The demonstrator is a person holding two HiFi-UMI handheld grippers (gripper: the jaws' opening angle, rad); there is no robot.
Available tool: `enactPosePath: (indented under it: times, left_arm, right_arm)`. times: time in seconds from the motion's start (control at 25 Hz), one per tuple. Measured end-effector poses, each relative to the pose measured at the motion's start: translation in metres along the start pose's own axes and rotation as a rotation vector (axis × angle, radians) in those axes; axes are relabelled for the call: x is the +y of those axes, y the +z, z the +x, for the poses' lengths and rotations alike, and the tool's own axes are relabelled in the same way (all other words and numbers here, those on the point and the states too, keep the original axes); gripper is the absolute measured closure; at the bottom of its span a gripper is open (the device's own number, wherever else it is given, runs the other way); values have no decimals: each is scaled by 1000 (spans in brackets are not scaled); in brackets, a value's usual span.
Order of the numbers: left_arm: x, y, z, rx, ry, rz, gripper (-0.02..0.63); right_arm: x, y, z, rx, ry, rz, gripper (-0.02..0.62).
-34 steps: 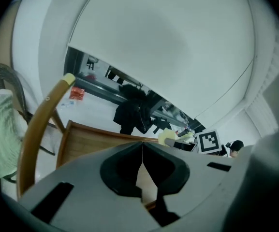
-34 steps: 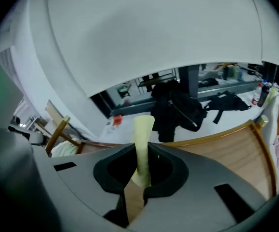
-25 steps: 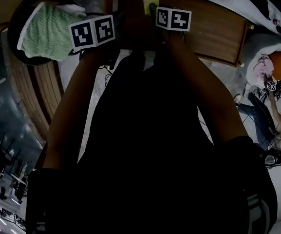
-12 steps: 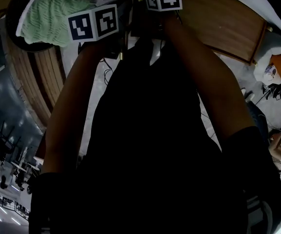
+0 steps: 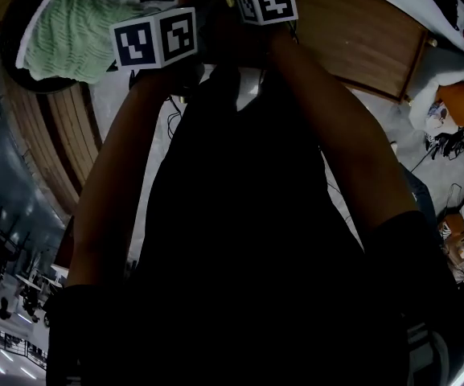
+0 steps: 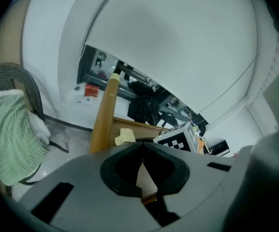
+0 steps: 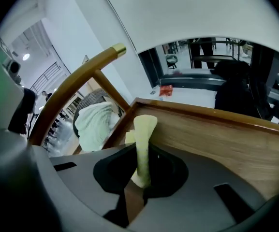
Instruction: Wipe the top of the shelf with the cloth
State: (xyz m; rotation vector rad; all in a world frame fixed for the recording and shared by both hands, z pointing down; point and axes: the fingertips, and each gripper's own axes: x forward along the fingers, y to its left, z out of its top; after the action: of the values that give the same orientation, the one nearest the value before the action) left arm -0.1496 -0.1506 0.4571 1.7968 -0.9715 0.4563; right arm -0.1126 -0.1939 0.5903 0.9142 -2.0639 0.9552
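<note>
— Holding the pale yellow cloth (image 7: pixel 144 127), are we?
— We are. Our right gripper (image 7: pixel 142 148) has its jaws pinched tight on it, and the strip stands up at the near edge of the brown wooden shelf top (image 7: pixel 216 134). We cannot tell whether it touches the wood.
— And our left gripper (image 6: pixel 142 144)?
— Its jaws meet at the tips with nothing between them, near the shelf. Left of the shelf, a green knitted textile (image 6: pixel 8 134) lies in a dark woven basket (image 6: pixel 4 74).
</note>
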Motion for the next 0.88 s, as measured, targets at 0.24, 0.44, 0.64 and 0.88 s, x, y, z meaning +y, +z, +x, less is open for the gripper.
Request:
enactPosePath:
  times: [0.24, 0.44, 0.64, 0.88]
  left_arm:
    - [-33, 0, 28, 19, -21, -1, 594]
    - [-62, -5, 52, 25, -46, -6, 594]
    - [-93, -14, 80, 53, -70, 8, 594]
    - [-124, -34, 114, 99, -78, 32, 594]
  right_arm:
    - [-47, -18, -33, 17, -27, 4, 541]
    - [-87, -35, -59, 30, -50, 13, 541]
    - [-129, -52, -87, 32, -86, 48, 541]
    - [-177, -72, -125, 13, -139, 98, 541]
